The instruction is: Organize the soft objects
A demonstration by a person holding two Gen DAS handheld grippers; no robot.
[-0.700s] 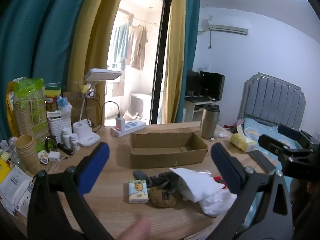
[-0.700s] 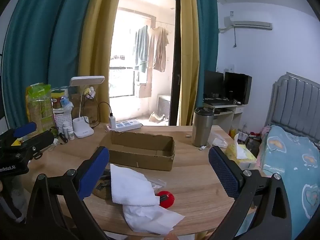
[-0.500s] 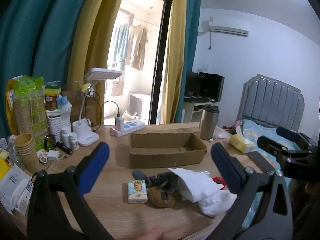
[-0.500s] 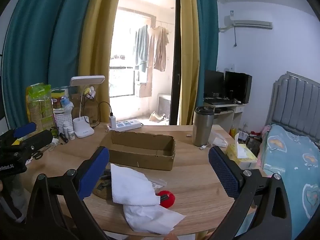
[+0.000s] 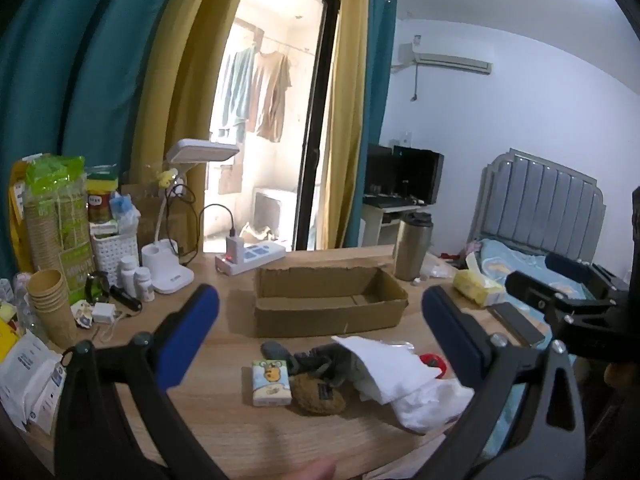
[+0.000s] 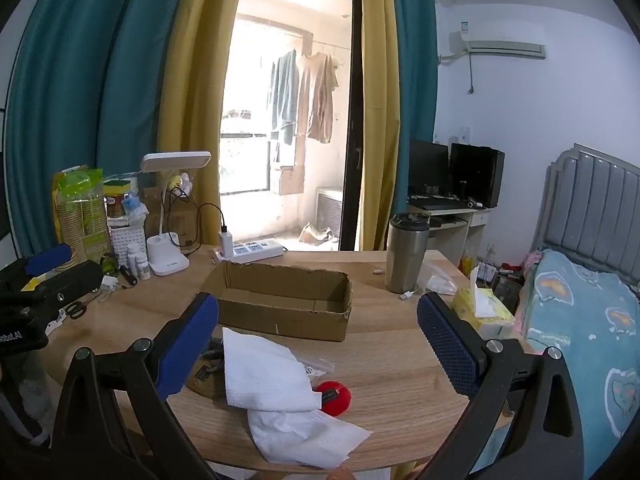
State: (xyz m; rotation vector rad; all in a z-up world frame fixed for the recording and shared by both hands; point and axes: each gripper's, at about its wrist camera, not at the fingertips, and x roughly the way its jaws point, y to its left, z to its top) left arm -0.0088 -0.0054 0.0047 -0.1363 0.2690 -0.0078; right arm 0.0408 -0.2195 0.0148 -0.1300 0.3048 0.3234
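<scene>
Barely anything has shifted in the last half-second: the crumpled white paper towels (image 6: 276, 396) lie where they lay, heaped over a grey fabric piece (image 5: 320, 360) and a round brown plush pad (image 5: 318, 396), with a small red soft ball (image 6: 334, 398) touching the heap at its 3 o'clock edge in the right wrist view. A small cartoon-printed tissue packet (image 5: 271, 383) sits just beside the pile at 9 o'clock in the left wrist view. At 12 o'clock from the heap stands the open brown cardboard box (image 5: 328, 300), nothing visible inside it. Both tools hang above the near edge of the round wooden table (image 6: 400, 360): the left gripper (image 5: 320, 332) and the right gripper (image 6: 318, 338) each have their blue-padded jaws spread wide with nothing between them. A steel tumbler (image 6: 406, 258) stands at 2 o'clock of the box. With no item lifted, sorting appears not yet begun; the box looks the likely destination.
</scene>
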